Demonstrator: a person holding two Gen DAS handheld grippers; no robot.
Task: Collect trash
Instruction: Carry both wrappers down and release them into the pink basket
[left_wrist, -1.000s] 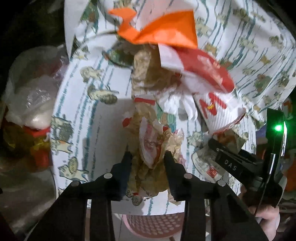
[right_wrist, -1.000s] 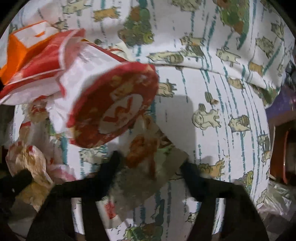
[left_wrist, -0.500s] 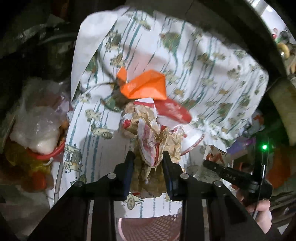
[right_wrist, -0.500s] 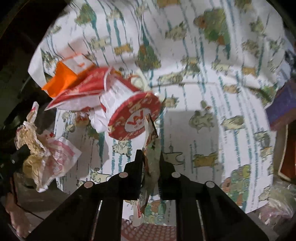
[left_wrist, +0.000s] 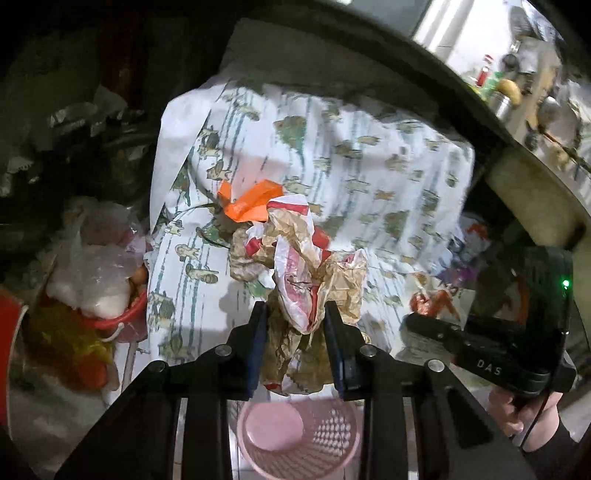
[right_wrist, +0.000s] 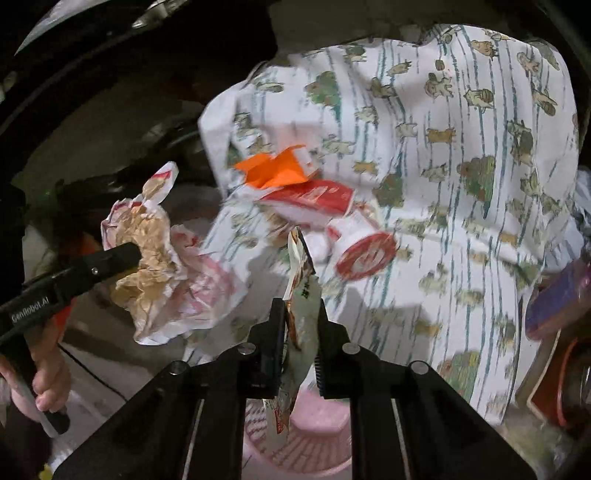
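My left gripper (left_wrist: 295, 317) is shut on a crumpled brown and red food wrapper (left_wrist: 314, 280), held in the air above a pink mesh basket (left_wrist: 295, 439). The wrapper also shows in the right wrist view (right_wrist: 155, 258). My right gripper (right_wrist: 301, 317) is shut on a flat printed sachet wrapper (right_wrist: 301, 295), held over the same basket (right_wrist: 306, 450). On the cloth-covered table (right_wrist: 461, 166) lie an orange paper (right_wrist: 277, 171), a red carton (right_wrist: 314, 199) and a red-bottomed paper cup (right_wrist: 362, 254) on its side.
Left of the table, a red bucket (left_wrist: 118, 317) holds plastic bags (left_wrist: 88, 269). A dark shelf edge (left_wrist: 480, 122) runs at upper right. A purple item (right_wrist: 554, 299) sits to the right of the table.
Both grippers have pulled back and up from the table with their wrappers. The pink basket has come into view below them.
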